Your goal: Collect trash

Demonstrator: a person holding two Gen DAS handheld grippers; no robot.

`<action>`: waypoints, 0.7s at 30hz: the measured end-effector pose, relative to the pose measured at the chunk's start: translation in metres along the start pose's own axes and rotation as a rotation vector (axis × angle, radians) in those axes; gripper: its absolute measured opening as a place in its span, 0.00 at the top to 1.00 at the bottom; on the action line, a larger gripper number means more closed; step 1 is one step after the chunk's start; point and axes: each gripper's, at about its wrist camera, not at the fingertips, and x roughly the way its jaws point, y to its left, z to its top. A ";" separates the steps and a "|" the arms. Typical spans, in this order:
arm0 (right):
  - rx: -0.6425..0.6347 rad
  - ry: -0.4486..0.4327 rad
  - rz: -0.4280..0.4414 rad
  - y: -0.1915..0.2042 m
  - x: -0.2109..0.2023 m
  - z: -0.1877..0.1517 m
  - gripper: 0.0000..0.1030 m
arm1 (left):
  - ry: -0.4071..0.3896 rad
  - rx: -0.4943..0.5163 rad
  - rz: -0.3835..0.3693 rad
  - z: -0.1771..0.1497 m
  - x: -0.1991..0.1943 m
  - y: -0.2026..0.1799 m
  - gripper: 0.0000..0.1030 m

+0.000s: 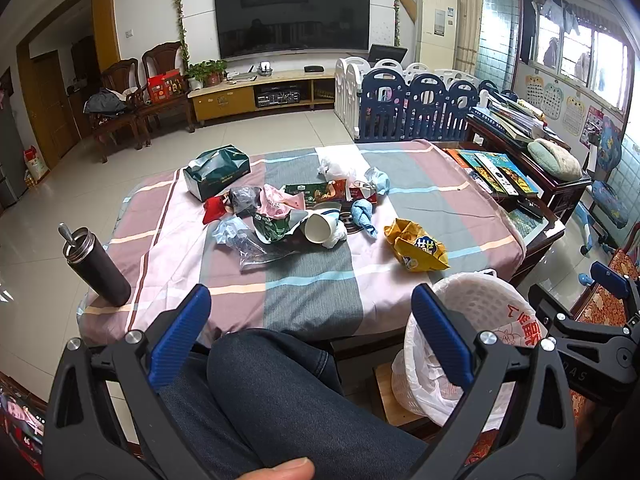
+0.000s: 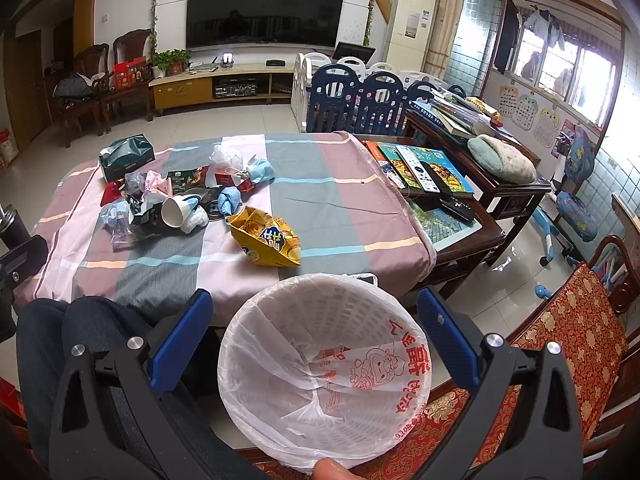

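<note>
Left wrist: left claw (image 1: 311, 334) spread, empty, held back over the person's knee; trash heap (image 1: 288, 212) mid-worktop (image 1: 420, 200), out of reach.

Right wrist: right claw (image 2: 314, 338) spread, empty, above lined bin (image 2: 324, 376), set near the worktop edge, presumably for drops; yellow snack bag (image 2: 266, 238) nearest.

Glossy yellow foil snack bag (image 2: 266, 240) on matt checked cloth tablecloth (image 2: 328, 196).
</note>
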 end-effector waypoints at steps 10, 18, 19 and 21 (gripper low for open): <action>0.000 0.003 0.002 -0.001 0.000 -0.001 0.03 | 0.002 -0.001 0.000 0.000 0.000 0.000 0.03; 0.004 0.010 0.004 -0.002 -0.002 -0.006 0.03 | 0.004 0.000 0.000 0.000 0.000 0.000 0.03; 0.004 0.010 0.004 -0.002 -0.002 -0.005 0.03 | 0.004 -0.001 -0.001 0.000 0.000 0.000 0.03; 0.005 0.009 0.004 -0.001 -0.001 -0.006 0.03 | 0.004 0.000 -0.001 0.000 0.000 0.000 0.03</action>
